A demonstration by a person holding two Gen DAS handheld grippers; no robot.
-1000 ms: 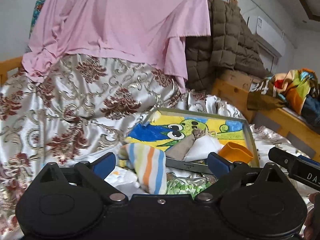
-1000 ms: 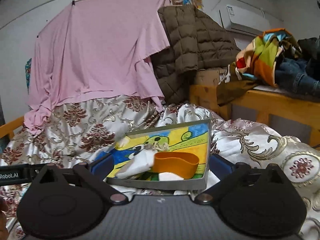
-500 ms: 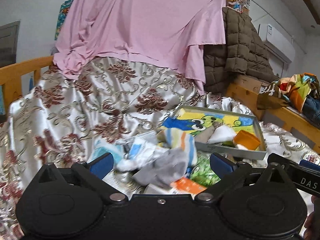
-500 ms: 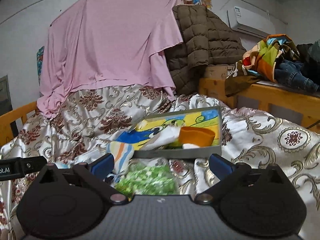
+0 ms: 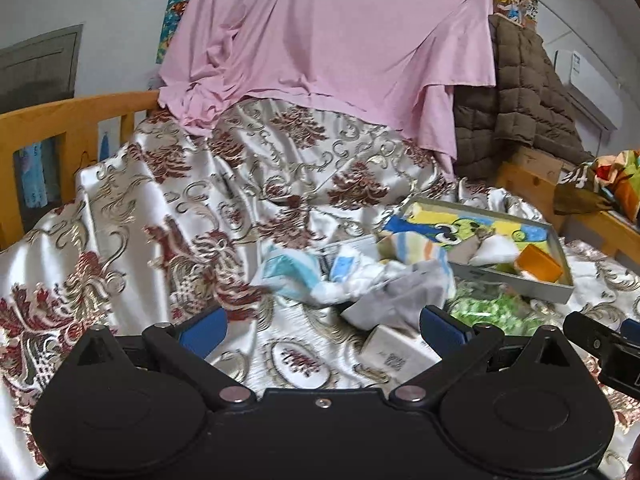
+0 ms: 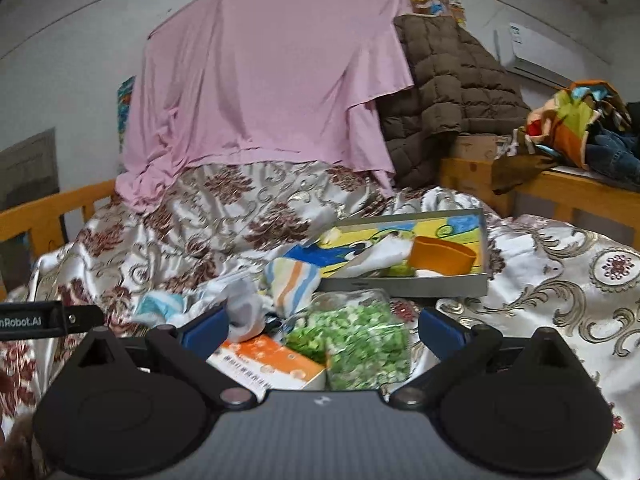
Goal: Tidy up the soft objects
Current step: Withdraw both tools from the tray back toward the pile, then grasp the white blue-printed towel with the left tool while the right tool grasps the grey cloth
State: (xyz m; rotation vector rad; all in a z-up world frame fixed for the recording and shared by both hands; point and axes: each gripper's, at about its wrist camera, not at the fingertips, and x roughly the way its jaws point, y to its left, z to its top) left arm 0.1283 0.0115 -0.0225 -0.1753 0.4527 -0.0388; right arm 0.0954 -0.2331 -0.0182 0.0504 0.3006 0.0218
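Pulling back: both grippers are receding from the tray [image 6: 404,286], revealing more clutter.
Left gripper [image 5: 322,324]: gaping wide, empty.
Right gripper [image 6: 320,330]: gaping wide, empty.
Soft pile [image 5: 360,276]: lying on bedspread [image 5: 168,216] beside tray.
Meaning: next pick is being chosen.

Glossy satin bedspread [image 5: 248,184], matt pink cloth [image 5: 328,40], wooden bedframe [image 5: 52,120]

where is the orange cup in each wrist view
Left wrist: the orange cup is at far right, mid-height, inside the near right corner of the cartoon-printed tray.
Right wrist: the orange cup is right of centre, mid-height, in the tray's right half, close behind its front wall.
Shared landmark: the pink sheet hanging behind the bed.
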